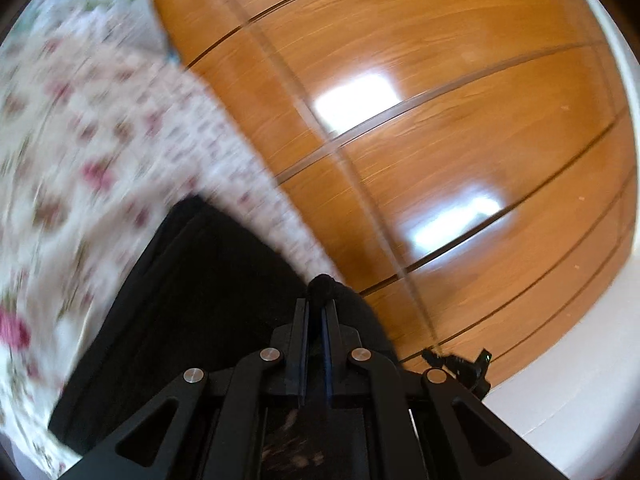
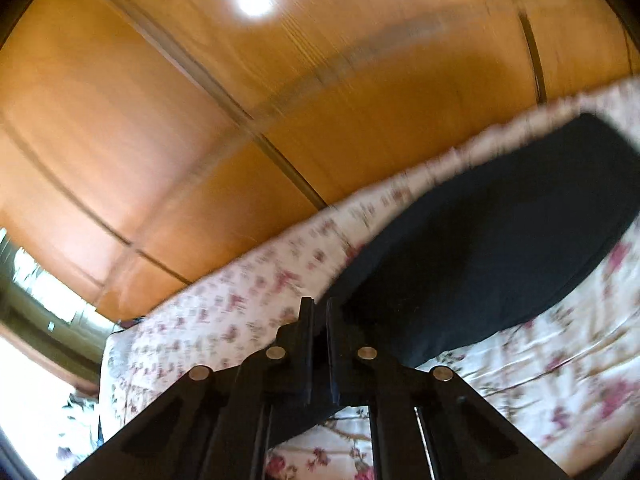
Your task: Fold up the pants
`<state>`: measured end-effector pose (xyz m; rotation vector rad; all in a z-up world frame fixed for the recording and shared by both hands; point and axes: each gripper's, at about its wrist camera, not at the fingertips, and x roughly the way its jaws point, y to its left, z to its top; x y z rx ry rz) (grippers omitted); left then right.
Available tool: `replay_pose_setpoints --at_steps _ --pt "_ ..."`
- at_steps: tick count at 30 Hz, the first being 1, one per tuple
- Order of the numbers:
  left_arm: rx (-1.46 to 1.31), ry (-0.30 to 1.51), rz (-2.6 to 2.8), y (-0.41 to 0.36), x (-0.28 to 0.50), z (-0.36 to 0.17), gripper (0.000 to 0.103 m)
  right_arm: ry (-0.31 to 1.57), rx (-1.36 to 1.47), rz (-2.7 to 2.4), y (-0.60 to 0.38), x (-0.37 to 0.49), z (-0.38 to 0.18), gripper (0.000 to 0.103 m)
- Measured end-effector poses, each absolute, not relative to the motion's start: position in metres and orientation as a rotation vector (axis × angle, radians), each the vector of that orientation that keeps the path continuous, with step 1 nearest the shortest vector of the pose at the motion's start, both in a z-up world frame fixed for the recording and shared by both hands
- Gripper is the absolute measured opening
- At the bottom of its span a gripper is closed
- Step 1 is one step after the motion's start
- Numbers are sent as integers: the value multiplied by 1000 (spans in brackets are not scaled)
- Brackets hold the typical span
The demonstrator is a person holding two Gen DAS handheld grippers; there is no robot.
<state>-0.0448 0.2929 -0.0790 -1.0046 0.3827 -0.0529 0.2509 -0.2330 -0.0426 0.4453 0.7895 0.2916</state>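
Observation:
The black pants (image 1: 192,304) lie on a bed with a flowered cover (image 1: 80,152). In the left wrist view my left gripper (image 1: 316,304) is shut on a bunched corner of the pants, a knob of black cloth poking out past its tips. In the right wrist view my right gripper (image 2: 318,308) is shut on an edge of the black pants (image 2: 500,240), which stretch away to the upper right over the flowered cover (image 2: 240,312). Both views are blurred.
A glossy wooden wardrobe wall (image 1: 440,100) stands right behind the bed edge and fills the back of both views as wooden panels (image 2: 200,100). A white surface (image 1: 580,380) lies at the lower right of the left wrist view. A bright window area (image 2: 36,360) shows at the left.

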Motion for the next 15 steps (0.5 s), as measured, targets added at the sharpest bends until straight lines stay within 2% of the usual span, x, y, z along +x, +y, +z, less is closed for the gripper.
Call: replay_pose_setpoints --at_steps 4,8,10,11,12,13,14,15 --pt "-1010 255 -66 304 -55 -47 0 671 367 346 -245 211 1 4" --pt "-1066 210 -33 317 -69 -47 0 699 336 367 -250 202 6 6" --pt "-1095 249 -8 317 -71 -61 2 748 282 349 -240 211 -5 26" --pt "-1095 283 15 316 -69 -67 6 772 256 334 -233 216 -11 58" --pt "-1095 334 35 313 -66 -74 11 827 284 348 -222 228 -30 76" --pt "-1099 389 46 311 -62 -82 27 827 284 348 -222 228 -30 76" --pt "-1108 446 60 307 -58 -92 36 851 316 351 -218 235 -39 75" --pt "-1115 467 71 305 -58 -98 38 886 340 335 -211 246 -49 75"
